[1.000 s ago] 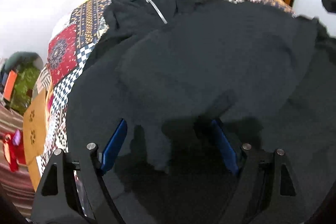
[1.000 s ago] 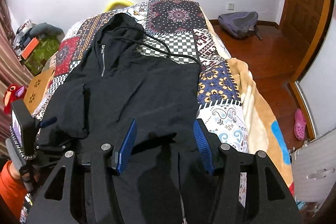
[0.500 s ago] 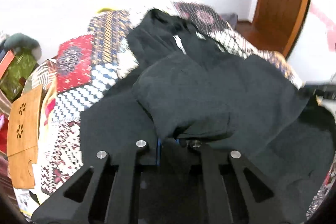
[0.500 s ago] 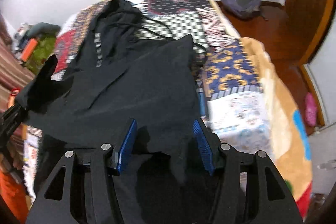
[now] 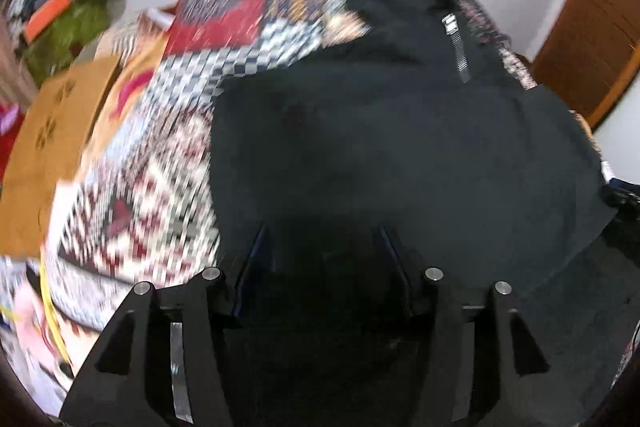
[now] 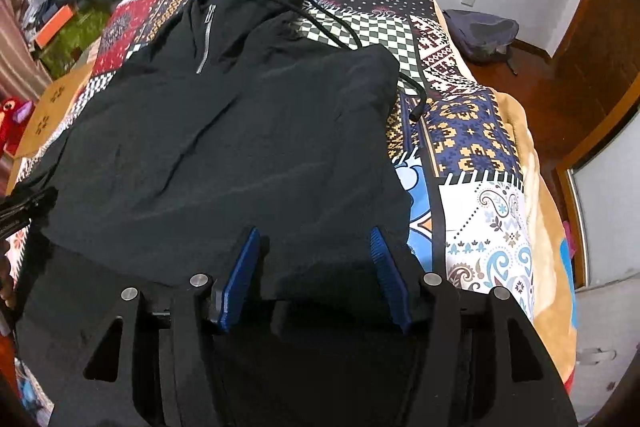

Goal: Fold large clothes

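Note:
A black zip hoodie (image 6: 240,131) lies on the patchwork quilt (image 6: 472,131), hood at the far end, its lower part folded up over the body. My right gripper (image 6: 316,251) hangs over the near folded edge. Its blue pads (image 6: 240,267) stand apart and are opening, with black cloth lying loose between them, not pinched. In the blurred left wrist view my left gripper (image 5: 322,247) is over the hoodie's (image 5: 400,155) near left part. Its jaws are opening, cloth lies below them and the pads press on nothing. The zip (image 5: 460,51) shows near the hood.
The quilt (image 5: 152,187) covers the whole bed. A tan wooden piece (image 5: 60,131) and green clutter (image 5: 72,27) stand left of it. A grey backpack (image 6: 480,31) lies on the wooden floor at the right, by a door (image 6: 592,59). A tan blanket (image 6: 548,227) hangs off the bed's right side.
The left gripper shut on the hoodie's cloth, carried it across while rolling, and now stands apart with the cloth laid down. The right gripper sank toward the fold; the sleeve is folded in.

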Available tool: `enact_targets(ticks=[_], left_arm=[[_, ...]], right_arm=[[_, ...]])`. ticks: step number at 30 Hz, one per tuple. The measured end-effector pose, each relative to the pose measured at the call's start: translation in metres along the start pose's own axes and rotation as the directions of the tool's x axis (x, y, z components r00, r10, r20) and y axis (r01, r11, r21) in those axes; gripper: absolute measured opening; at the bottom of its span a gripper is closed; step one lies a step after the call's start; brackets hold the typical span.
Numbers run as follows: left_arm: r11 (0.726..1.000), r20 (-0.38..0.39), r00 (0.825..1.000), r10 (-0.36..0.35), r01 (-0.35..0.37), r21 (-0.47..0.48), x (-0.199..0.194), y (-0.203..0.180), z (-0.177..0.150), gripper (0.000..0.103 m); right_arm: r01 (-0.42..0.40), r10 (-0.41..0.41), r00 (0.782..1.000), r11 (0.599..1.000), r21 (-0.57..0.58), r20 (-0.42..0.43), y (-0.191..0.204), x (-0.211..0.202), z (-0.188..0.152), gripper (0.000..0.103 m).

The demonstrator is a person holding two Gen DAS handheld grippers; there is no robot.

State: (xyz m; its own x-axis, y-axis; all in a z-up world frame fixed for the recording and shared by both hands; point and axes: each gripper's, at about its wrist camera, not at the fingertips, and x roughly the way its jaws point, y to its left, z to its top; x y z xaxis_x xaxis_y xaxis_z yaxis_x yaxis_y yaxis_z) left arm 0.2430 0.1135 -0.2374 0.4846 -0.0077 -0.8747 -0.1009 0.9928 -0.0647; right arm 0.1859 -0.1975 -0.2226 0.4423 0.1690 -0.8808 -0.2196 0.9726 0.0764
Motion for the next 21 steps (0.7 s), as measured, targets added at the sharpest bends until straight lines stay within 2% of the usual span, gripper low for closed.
enact_targets(ticks=[2, 3, 4, 7, 11, 15, 21], left_arm=[[0.999, -0.018, 1.0, -0.023, 0.022, -0.049, 0.002, 0.013, -0.008, 0.061], [0.997, -0.016, 0.999, -0.036, 0.035, -0.075, 0.0, 0.02, -0.011, 0.068], [0.996, -0.019, 1.0, -0.021, 0.019, -0.091, -0.002, 0.025, -0.013, 0.075], [0.996, -0.015, 0.999, 0.043, -0.044, -0.077, -0.01, 0.028, -0.016, 0.076], [0.995, -0.005, 0.996, 0.092, -0.093, -0.027, -0.024, 0.029, -0.014, 0.076], [0.996, 0.066, 0.994, 0.091, -0.091, 0.005, -0.05, 0.026, 0.001, 0.076], [0.995, 0.188, 0.98, 0.057, -0.071, 0.066, -0.082, 0.001, 0.049, 0.077]], right_arm=[[0.016, -0.016, 1.0, 1.0, -0.01, 0.002, 0.004, 0.002, 0.0, 0.058], [0.023, -0.023, 1.0, 1.0, -0.015, 0.005, 0.005, 0.001, -0.001, 0.06], [0.029, -0.029, 1.0, 0.999, -0.017, 0.005, 0.007, 0.002, 0.0, 0.061], [0.051, -0.051, 0.999, 0.998, -0.028, 0.002, 0.011, 0.003, 0.001, 0.062], [0.049, -0.049, 0.999, 0.998, -0.027, -0.009, 0.012, -0.002, 0.007, 0.062], [-0.026, 0.027, 1.0, 1.0, -0.01, 0.006, 0.01, -0.016, 0.021, 0.062], [-0.053, 0.054, 0.991, 0.999, -0.013, 0.123, 0.012, -0.05, 0.059, 0.062]])
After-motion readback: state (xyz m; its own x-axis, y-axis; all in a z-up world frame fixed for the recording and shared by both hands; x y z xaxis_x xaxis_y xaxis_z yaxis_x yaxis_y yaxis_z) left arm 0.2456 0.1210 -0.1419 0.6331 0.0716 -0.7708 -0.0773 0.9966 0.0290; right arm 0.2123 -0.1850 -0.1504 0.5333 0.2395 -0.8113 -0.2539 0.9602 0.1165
